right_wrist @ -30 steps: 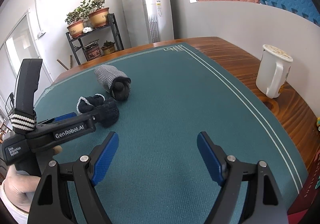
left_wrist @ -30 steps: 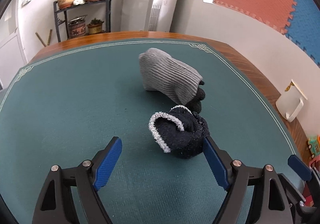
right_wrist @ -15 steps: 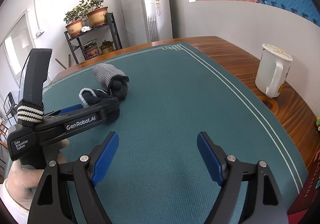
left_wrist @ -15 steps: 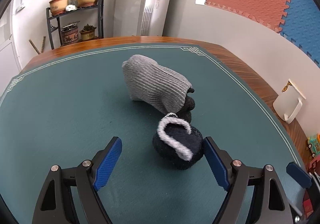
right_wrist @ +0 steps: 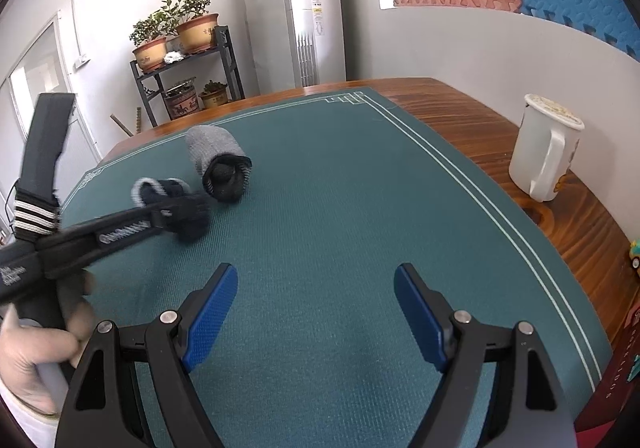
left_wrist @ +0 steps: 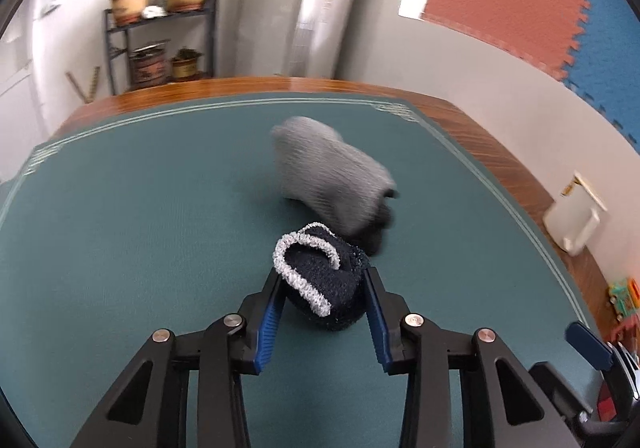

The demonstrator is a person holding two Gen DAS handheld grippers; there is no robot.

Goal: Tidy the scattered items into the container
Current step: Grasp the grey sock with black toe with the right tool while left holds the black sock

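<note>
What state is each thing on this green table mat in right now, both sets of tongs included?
Left tongs: shut on the dark navy rolled sock.
Right tongs: open, empty, above the green table mat.
Dark navy rolled sock with grey cuff: gripped between the blue pads.
Grey ribbed rolled sock with black toe: lying loose on the mat.
White lidded mug: upright, lid on.

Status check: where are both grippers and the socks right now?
Left hand-held gripper shut on dark rolled sock. Right hand-held gripper open, empty, over the green mat. Grey rolled sock on the mat. No container in view.
</note>
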